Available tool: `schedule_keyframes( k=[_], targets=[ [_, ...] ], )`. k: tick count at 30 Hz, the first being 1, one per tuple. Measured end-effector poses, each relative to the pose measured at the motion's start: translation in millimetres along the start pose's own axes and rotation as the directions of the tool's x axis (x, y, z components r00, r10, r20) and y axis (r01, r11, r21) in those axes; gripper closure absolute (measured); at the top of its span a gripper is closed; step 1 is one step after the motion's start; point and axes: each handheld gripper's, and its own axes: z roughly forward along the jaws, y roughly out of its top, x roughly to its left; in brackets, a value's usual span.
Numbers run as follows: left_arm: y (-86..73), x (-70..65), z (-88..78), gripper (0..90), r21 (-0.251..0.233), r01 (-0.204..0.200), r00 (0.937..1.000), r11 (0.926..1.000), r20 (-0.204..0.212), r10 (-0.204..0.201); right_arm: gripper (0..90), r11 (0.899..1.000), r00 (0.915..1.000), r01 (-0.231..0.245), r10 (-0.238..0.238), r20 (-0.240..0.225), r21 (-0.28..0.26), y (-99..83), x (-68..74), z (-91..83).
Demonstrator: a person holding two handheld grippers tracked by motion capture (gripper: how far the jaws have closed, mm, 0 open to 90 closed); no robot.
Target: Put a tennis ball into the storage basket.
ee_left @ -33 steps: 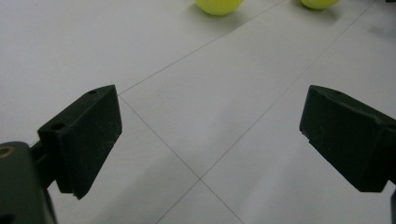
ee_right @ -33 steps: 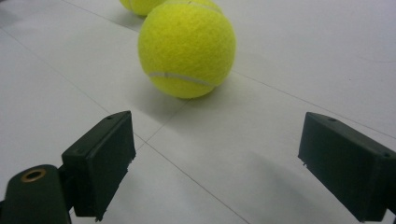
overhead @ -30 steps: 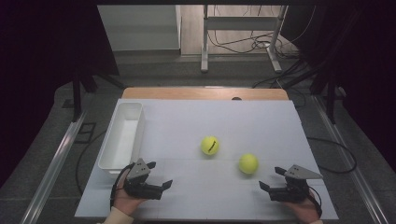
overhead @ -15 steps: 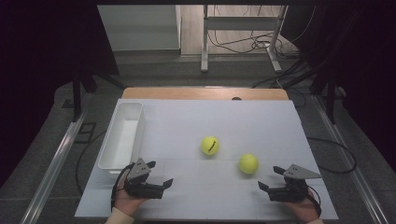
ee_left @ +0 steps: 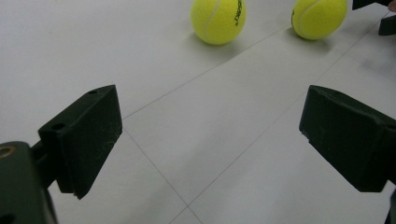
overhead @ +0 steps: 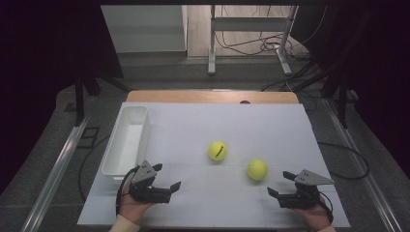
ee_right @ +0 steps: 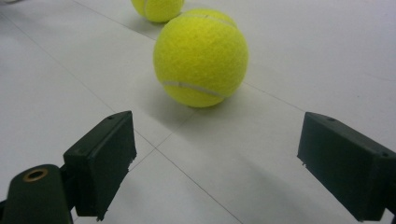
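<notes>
Before the right tongs (ee_right: 215,163), a fuzzy yellow-green tennis ball (ee_right: 201,58) rests.

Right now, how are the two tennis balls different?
The left tennis ball shows a black mark on top and lies farther up the table; the right tennis ball shows plain felt and lies nearer the right hand-held gripper, whose jaws are open toward it. Both are yellow-green, alike in size, and untouched.

Two fuzzy yellow felt tennis balls (ee_right: 201,58) (overhead: 217,150) rest on a smooth, matt white table (overhead: 270,130) edged in bare wood. A white plastic bin (overhead: 126,140) looks faintly glossy. The gripper pads (ee_left: 86,135) are matt black, lightly scuffed.
</notes>
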Motion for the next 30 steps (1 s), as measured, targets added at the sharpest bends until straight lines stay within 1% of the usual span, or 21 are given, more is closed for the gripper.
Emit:
schedule_keyframes(
  k=[2, 3, 8, 12, 20, 25, 28, 30],
  targets=[
    [2.7, -1.7, -0.5, 6.9, 0.003, 0.002, 1.0, 1.0, 0.001, -0.002, 11.9, 1.0, 1.0, 0.004, -0.004, -0.003, 0.004, -0.3, 0.6, 0.3],
    [4.4, -3.6, -0.9, 6.8, 0.003, -0.003, 1.0, 1.0, -0.007, 0.003, 12.0, 1.0, 1.0, 0.007, -0.007, -0.005, 0.002, -0.5, 0.9, 0.4],
    [8.1, -7.2, -1.9, 6.9, -0.003, -0.018, 0.9996, 0.9998, -0.021, 0.018, 12.0, 1.0, 1.0, 0.009, -0.009, -0.004, -0.001, -0.2, 1.7, -0.2],
    [11.6, -7.4, -1.4, 6.9, -0.005, -0.023, 0.9996, 0.9997, -0.018, 0.023, 12.0, 1.0, 1.0, 0.008, -0.008, -0.005, -0.001, -0.2, 1.7, 0.5],
    [18.5, -7.4, 5.4, 7.0, 0.0, -0.026, 0.9996, 0.9997, 0.006, 0.026, 12.1, 1.0, 1.0, 0.007, -0.007, 0.001, 0.005, -0.2, 1.2, 2.0],
    [25.9, -11.9, 13.9, 7.1, 0.003, -0.054, 0.9982, 0.9985, 0.024, 0.054, 12.2, 1.0, 1.0, 0.008, -0.008, 0.006, 0.006, -0.6, 0.8, 1.6],
    [29.3, -13.1, 18.4, 7.1, -0.002, -0.055, 0.9977, 0.9985, 0.039, 0.055, 12.2, 1.0, 0.9999, 0.012, -0.012, 0.007, 0.006, -0.3, 0.7, 1.7],
    [32.1, -13.9, 21.0, 7.0, -0.001, -0.059, 0.9974, 0.9982, 0.041, 0.059, 12.2, 1.0, 0.9999, 0.014, -0.014, 0.007, 0.006, -0.2, 0.7, 1.7]
  ],
)
